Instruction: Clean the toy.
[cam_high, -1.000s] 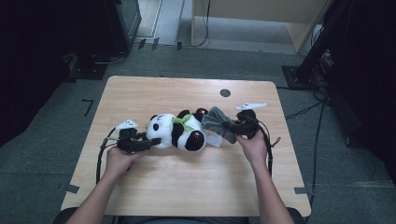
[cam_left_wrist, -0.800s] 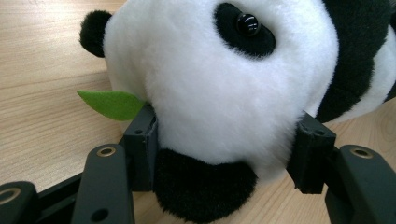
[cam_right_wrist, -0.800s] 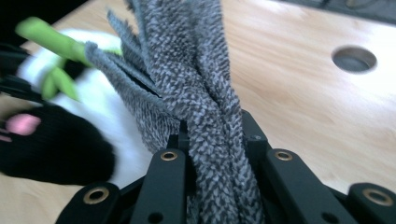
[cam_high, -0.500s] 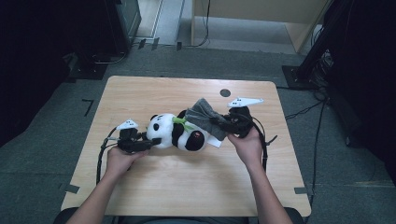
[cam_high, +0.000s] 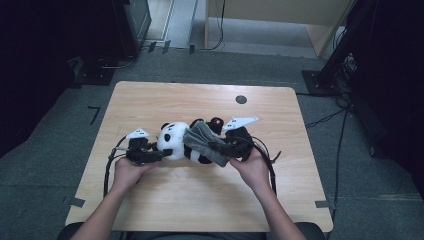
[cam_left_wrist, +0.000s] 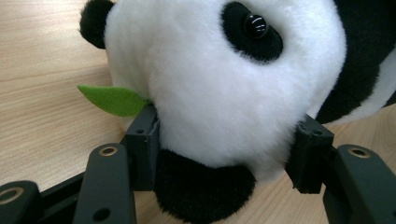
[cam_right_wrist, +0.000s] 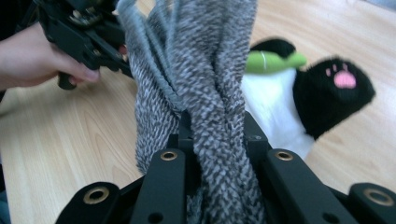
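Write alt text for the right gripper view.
The right gripper is shut on a grey knitted cloth that hangs bunched before the camera. Behind lie a plush panda on the wooden table and the left hand.

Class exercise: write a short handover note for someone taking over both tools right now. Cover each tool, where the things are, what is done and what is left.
Left tool: shut on the panda's head, holding the panda lying on the table.
Right tool: shut on the grey knitted cloth, which hangs over the panda's body in the high view.
Done: panda pinned, cloth gripped and brought over the panda.
Left, probably: getting the cloth onto the panda; it is only draped across so far.
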